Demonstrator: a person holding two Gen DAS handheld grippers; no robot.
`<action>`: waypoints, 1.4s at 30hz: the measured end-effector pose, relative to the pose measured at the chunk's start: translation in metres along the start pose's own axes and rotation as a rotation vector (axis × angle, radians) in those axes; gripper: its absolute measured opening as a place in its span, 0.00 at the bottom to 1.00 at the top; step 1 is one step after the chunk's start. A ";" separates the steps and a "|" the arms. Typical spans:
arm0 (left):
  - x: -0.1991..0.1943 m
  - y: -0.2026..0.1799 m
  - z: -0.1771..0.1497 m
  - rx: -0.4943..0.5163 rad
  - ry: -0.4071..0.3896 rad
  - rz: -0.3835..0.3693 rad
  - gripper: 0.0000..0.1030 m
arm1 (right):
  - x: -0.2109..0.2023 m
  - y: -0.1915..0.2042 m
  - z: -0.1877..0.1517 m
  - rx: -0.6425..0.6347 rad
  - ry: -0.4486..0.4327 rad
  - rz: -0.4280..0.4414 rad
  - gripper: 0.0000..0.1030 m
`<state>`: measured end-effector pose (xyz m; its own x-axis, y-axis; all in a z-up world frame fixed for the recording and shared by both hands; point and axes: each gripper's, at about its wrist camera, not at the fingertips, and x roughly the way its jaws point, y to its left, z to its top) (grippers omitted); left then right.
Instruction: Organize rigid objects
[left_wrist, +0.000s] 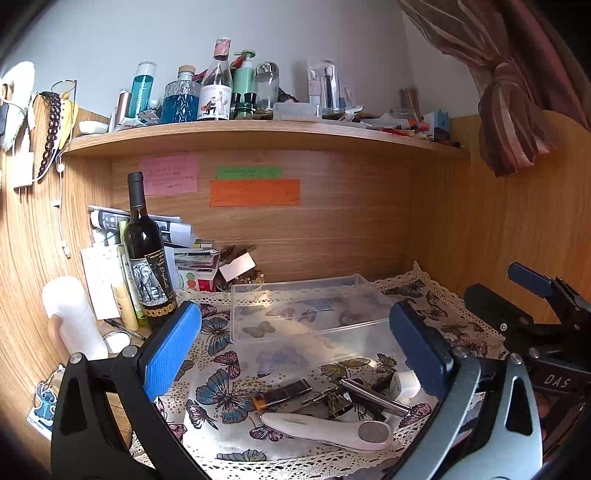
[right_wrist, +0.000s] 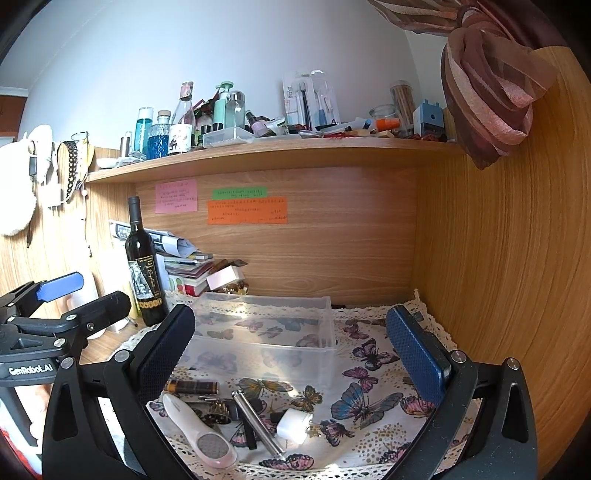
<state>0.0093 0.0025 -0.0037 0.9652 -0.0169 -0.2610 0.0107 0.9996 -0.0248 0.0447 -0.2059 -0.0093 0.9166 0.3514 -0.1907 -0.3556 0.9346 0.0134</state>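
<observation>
A clear plastic box (left_wrist: 306, 310) (right_wrist: 266, 328) stands empty on the butterfly cloth (left_wrist: 221, 369) (right_wrist: 369, 398). In front of it lie several small items: a white foot file (left_wrist: 332, 428) (right_wrist: 199, 432), a metal rod (left_wrist: 373, 395) (right_wrist: 258, 424), a dark tube with an amber end (left_wrist: 282, 393) (right_wrist: 192, 387), a small brass bell (left_wrist: 338, 404) (right_wrist: 218, 410) and a white plug (right_wrist: 293, 422). My left gripper (left_wrist: 295, 350) is open above the items. My right gripper (right_wrist: 291, 354) is open above them too, empty.
A dark wine bottle (left_wrist: 146, 258) (right_wrist: 144, 269) stands left of the box beside stacked papers (left_wrist: 177, 240). A white cylinder (left_wrist: 72, 317) stands at the left. Wooden walls close the back and right. A cluttered shelf (left_wrist: 258, 136) runs overhead.
</observation>
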 end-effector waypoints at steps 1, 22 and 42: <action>0.001 0.000 0.000 0.001 0.001 -0.001 1.00 | 0.000 0.000 0.000 0.001 0.001 0.001 1.00; 0.001 -0.002 0.000 0.005 -0.009 -0.007 1.00 | 0.000 -0.001 -0.002 -0.002 0.001 0.007 1.00; 0.018 0.009 -0.010 0.008 0.049 0.006 1.00 | 0.016 -0.003 -0.006 -0.005 0.051 0.041 1.00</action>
<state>0.0238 0.0115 -0.0179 0.9514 -0.0121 -0.3077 0.0077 0.9998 -0.0156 0.0590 -0.2035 -0.0185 0.8909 0.3860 -0.2395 -0.3934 0.9192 0.0178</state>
